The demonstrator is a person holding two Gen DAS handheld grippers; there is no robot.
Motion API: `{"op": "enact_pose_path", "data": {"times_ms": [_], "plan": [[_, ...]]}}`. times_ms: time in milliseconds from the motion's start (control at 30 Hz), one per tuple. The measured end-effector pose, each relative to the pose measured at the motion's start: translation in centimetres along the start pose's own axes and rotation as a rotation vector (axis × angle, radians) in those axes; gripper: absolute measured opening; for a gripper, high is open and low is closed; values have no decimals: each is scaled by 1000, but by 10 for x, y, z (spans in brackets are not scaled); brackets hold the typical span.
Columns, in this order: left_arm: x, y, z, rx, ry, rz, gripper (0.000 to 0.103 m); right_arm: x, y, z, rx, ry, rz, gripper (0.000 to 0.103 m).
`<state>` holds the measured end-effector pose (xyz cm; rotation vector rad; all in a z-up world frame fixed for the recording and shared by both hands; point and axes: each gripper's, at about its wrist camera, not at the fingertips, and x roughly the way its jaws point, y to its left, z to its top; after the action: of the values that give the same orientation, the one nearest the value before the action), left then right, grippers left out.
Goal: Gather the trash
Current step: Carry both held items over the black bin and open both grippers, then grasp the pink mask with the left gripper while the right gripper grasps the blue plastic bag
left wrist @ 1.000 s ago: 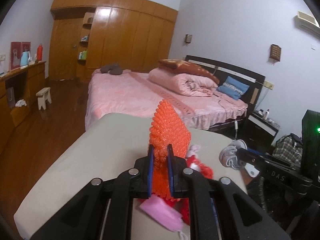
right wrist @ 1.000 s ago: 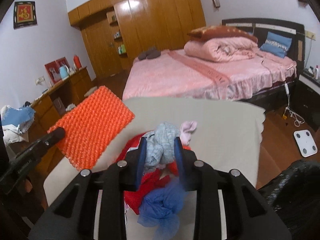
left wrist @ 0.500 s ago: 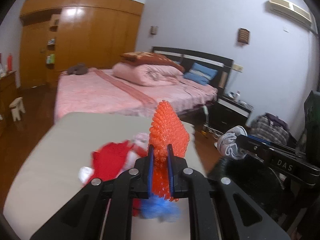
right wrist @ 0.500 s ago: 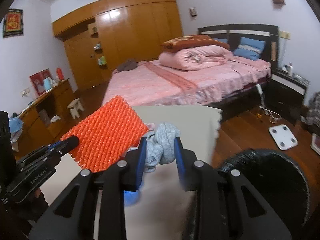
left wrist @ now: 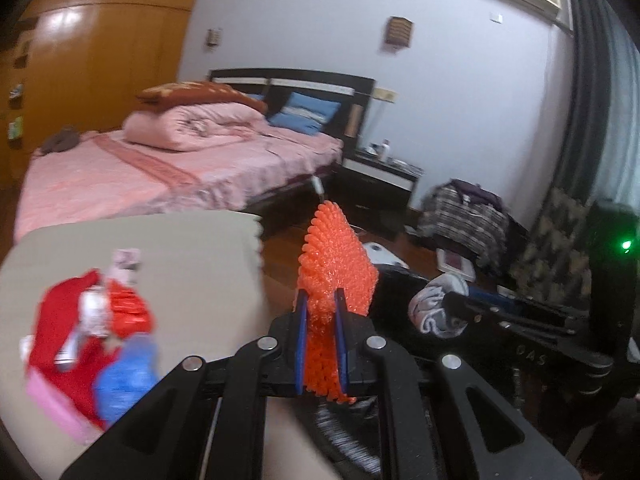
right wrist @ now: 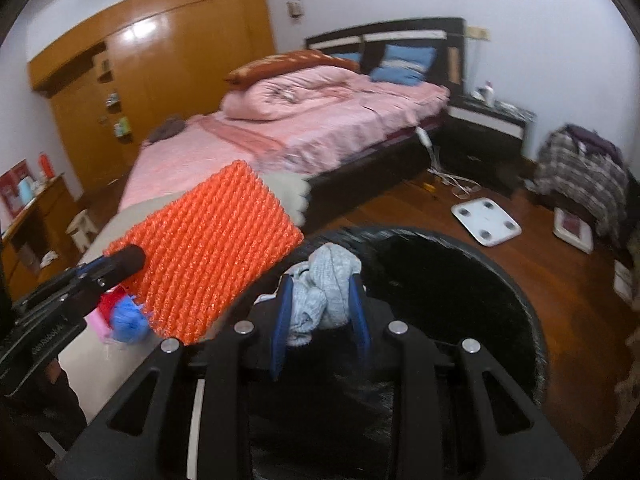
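My left gripper (left wrist: 321,316) is shut on an orange foam net (left wrist: 334,264), held edge-on past the right edge of the beige table (left wrist: 192,248). In the right wrist view the same net (right wrist: 208,252) shows flat, with the left gripper (right wrist: 120,260) clamped on its corner. My right gripper (right wrist: 320,300) is shut on a crumpled grey cloth (right wrist: 324,284), held over the mouth of a black-lined bin (right wrist: 460,280). A pile of red, blue and pink trash (left wrist: 92,340) lies on the table at the left.
A bed with pink covers (right wrist: 280,128) stands behind the table. A white scale (right wrist: 486,222) lies on the wooden floor to the right, near a dark nightstand (right wrist: 484,128) and a checked bag (right wrist: 580,172). A wooden wardrobe (right wrist: 160,60) fills the back wall.
Both grippers have swung to the right, off the table, each keeping its hold. The black bin has come under the right gripper, and the trash pile has slid to the left.
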<state>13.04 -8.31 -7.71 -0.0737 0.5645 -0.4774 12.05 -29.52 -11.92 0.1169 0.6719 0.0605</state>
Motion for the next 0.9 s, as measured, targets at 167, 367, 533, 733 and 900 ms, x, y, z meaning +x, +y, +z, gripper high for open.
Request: {"op": "enact_pose_path", "data": {"times_ms": [167, 367, 533, 733, 900], "plan": [[29, -22, -7, 8, 46, -81, 14, 5, -31, -16, 47, 21, -70, 34], [39, -14, -15, 18, 45, -44, 48, 7, -38, -20, 84, -5, -142, 77], [17, 27, -27, 3, 11, 106, 55, 13, 0, -11, 38, -51, -80, 92], [-30, 99, -48, -9, -34, 372, 55, 30, 91, -3, -43, -78, 103, 93], [-59, 159, -76, -93, -6, 544, 55, 48, 158, -4, -103, -76, 204, 93]]}}
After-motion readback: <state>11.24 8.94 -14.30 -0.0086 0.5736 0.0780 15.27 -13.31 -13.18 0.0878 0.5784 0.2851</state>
